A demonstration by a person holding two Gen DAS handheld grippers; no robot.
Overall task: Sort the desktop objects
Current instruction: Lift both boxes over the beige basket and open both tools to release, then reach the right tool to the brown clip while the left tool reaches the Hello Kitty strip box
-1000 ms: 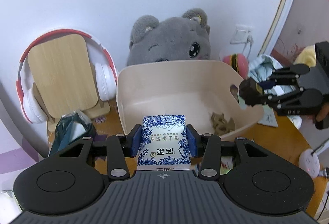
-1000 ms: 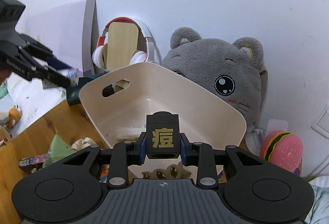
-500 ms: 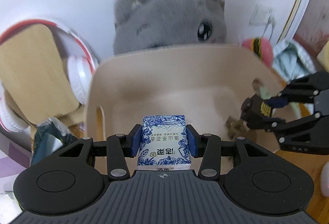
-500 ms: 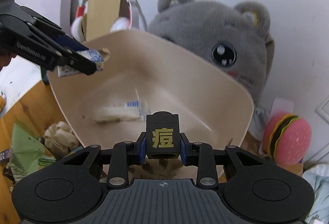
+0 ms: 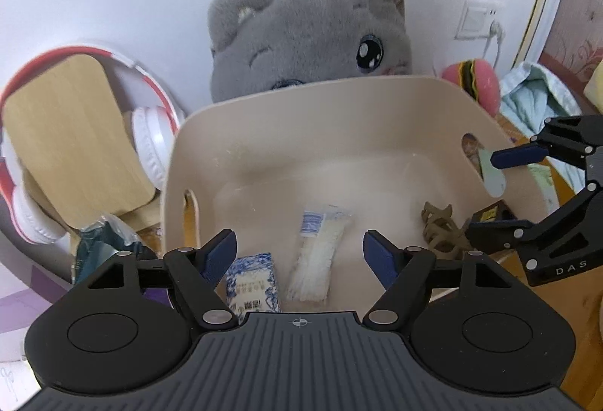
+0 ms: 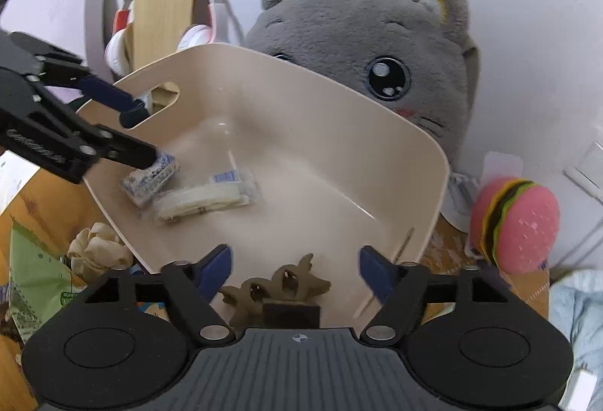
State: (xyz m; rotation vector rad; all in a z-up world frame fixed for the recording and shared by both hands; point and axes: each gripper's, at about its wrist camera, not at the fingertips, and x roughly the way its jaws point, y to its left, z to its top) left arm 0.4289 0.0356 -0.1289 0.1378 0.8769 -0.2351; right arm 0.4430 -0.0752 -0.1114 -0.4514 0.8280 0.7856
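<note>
A beige bin point(image 5: 312, 87) point(image 6: 339, 87) holds everything here. My left gripper point(image 5: 299, 249) point(image 6: 140, 133) hangs over its left end, jaws opening, nothing pressed between the pads. The blue-and-white tissue pack point(image 5: 253, 283) point(image 6: 150, 178) lies loose just below its left finger, beside a white packet point(image 5: 320, 256) point(image 6: 205, 199). My right gripper point(image 6: 294, 266) point(image 5: 499, 194) is over the bin's right end, jaws also opening and holding nothing. The black cube point(image 6: 292, 313) point(image 5: 490, 215) rests on the bin floor beneath it, against a brown hair claw point(image 6: 275, 284) point(image 5: 439, 232).
A grey plush cat point(image 6: 361, 34) leans on the wall behind the bin. Red-and-white headphones point(image 5: 150, 139) hang on a wooden stand point(image 5: 71, 139) to the left. A pink burger toy point(image 6: 516, 222) and pale blue cloth point(image 5: 535, 94) lie right. Crumpled paper point(image 6: 96, 249) and a green packet point(image 6: 34, 268) lie left.
Both grippers have spread their jaws. The tissue pack left the left gripper and the black cube left the right one; both now lie in the bin. The left gripper moved lower over the bin.
</note>
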